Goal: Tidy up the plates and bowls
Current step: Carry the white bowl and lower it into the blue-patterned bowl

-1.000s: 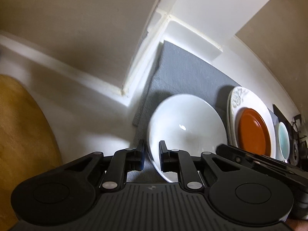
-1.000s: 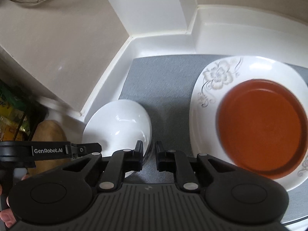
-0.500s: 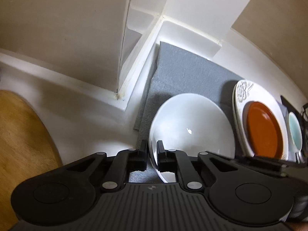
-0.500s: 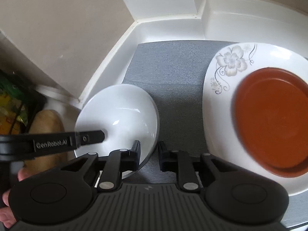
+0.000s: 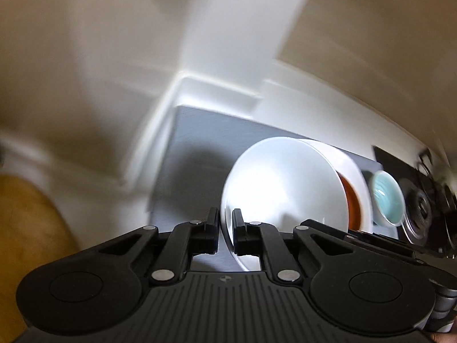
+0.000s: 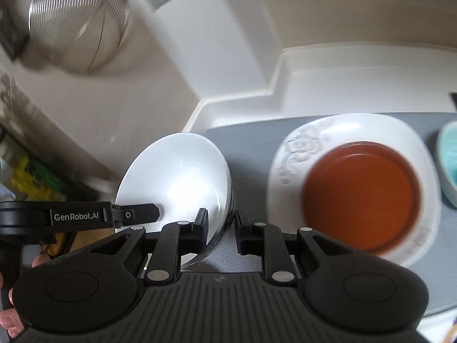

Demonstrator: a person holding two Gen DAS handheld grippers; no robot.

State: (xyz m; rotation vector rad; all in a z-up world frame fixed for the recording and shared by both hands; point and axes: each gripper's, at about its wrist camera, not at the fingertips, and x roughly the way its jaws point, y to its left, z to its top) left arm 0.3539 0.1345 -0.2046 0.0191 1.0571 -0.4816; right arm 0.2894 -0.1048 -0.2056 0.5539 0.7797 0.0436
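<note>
One white bowl (image 6: 174,177), one flowered plate (image 6: 288,154), one brown dish (image 6: 361,194) and one teal bowl (image 6: 448,165) are visible. At the mat's (image 6: 251,143) left edge the left gripper (image 5: 226,228) is clenched on the white bowl's rim. The right gripper (image 6: 220,227) has the opposite rim between its fingers, but whether they press it cannot be told. Compared with a second ago, the bowl is tilted up off the mat and now hides part of the plate in the left view.

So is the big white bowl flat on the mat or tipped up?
Tipped up. The white bowl leans on its side above the grey mat, its rim pinched between the left gripper's fingers.
</note>
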